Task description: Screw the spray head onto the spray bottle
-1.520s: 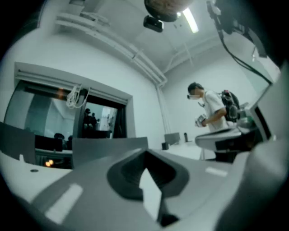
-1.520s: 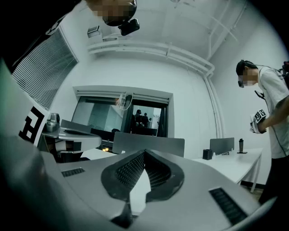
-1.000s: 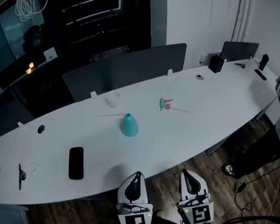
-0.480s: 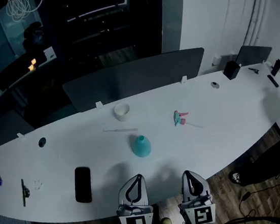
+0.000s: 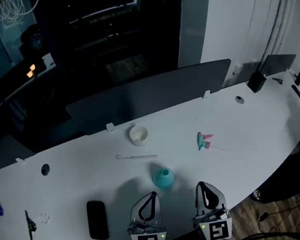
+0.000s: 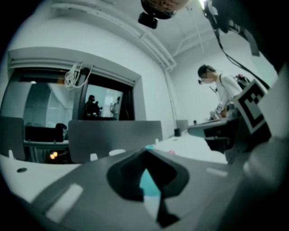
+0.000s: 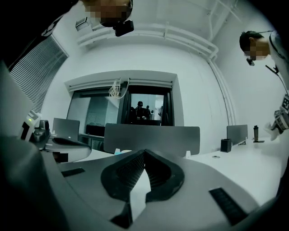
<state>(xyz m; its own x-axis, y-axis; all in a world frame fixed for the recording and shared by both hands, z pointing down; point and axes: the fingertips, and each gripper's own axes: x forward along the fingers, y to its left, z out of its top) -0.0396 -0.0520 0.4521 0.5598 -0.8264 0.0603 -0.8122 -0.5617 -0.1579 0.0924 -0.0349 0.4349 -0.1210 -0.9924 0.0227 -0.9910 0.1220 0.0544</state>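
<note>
A teal spray bottle stands on the long white table, just ahead of my two grippers. Through the left gripper's jaws it shows as a teal shape. The pink and teal spray head lies on its side further back and to the right. A thin white tube lies left of it. My left gripper and right gripper hover side by side over the table's near edge. Both are shut and hold nothing.
A white round cup sits behind the tube. A black phone lies at the near left, a pen further left. Dark chair backs line the far side. A person stands at the right end.
Both grippers have advanced from off the table's near side to over its near edge. The bottle and spray head now lie closer in the head view.
</note>
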